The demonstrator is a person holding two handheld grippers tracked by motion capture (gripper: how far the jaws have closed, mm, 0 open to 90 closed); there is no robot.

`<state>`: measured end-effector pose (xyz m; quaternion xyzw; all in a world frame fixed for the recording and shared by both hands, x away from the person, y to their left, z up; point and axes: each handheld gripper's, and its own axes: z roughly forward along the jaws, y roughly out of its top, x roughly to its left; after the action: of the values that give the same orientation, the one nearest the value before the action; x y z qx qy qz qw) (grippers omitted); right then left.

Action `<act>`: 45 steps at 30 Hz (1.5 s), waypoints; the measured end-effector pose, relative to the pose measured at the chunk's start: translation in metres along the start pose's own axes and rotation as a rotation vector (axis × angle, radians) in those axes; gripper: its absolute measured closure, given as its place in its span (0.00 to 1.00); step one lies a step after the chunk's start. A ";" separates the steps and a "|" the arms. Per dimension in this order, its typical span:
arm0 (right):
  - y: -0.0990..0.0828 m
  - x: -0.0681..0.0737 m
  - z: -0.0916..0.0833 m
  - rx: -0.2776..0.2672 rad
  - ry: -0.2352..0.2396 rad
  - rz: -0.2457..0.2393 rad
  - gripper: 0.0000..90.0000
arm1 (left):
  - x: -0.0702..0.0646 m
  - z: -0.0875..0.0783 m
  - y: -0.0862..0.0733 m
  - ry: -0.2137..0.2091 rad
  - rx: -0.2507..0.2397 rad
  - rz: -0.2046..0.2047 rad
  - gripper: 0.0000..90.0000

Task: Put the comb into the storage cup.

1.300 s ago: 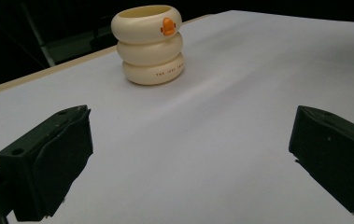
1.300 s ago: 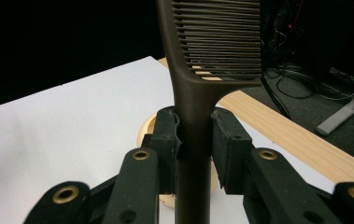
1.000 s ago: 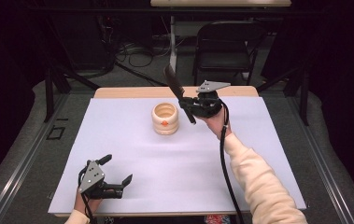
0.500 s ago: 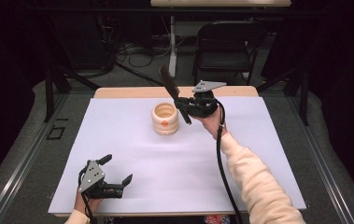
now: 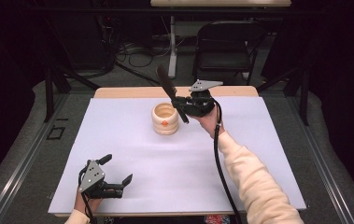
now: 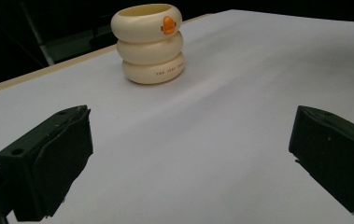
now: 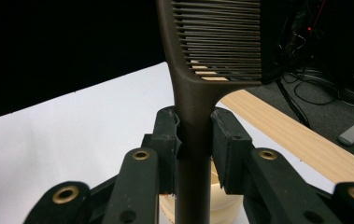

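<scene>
The right gripper (image 5: 180, 105), jaws clamped on a dark comb's (image 7: 212, 46) handle, holds it beside the cream ringed cup (image 5: 165, 118) near the table's far edge, seemingly to drop it in, while the left gripper (image 5: 117, 175) rests wide open near the front edge.

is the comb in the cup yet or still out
Out: the comb is clamped in the right gripper, raised beside the cup.
</scene>
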<state>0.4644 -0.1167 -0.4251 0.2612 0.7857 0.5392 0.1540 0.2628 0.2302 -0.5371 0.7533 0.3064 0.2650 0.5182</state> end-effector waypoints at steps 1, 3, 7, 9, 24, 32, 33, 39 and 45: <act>0.001 -0.001 0.000 -0.006 0.002 0.001 0.81 | 0.000 0.000 0.000 0.001 -0.002 0.000 0.00; 0.002 -0.001 0.000 -0.009 -0.002 0.003 0.81 | 0.001 0.000 0.000 0.002 0.001 -0.001 0.00; 0.004 -0.001 0.002 -0.010 0.002 0.001 0.81 | 0.000 0.001 0.000 -0.003 0.005 0.002 0.00; 0.005 -0.001 0.003 -0.009 0.002 0.000 0.81 | 0.001 0.001 0.000 -0.002 0.004 -0.003 0.00; 0.008 -0.004 0.014 -0.013 0.004 0.006 0.81 | 0.000 0.002 -0.001 -0.001 0.012 -0.002 0.00; 0.012 -0.005 0.018 -0.025 -0.002 0.010 0.81 | 0.000 0.001 -0.001 -0.001 0.007 -0.002 0.00; 0.013 -0.005 0.019 -0.024 -0.003 0.010 0.81 | 0.001 0.001 -0.001 -0.003 0.006 -0.002 0.00; 0.015 -0.005 0.022 -0.036 -0.013 0.002 0.81 | 0.001 0.001 -0.001 -0.002 0.009 -0.001 0.00; 0.018 -0.007 0.024 -0.055 -0.027 0.000 0.81 | 0.000 0.001 -0.001 -0.002 0.007 -0.001 0.00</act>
<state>0.4866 -0.0970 -0.4177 0.2643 0.7683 0.5571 0.1718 0.2638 0.2300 -0.5381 0.7551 0.3074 0.2628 0.5160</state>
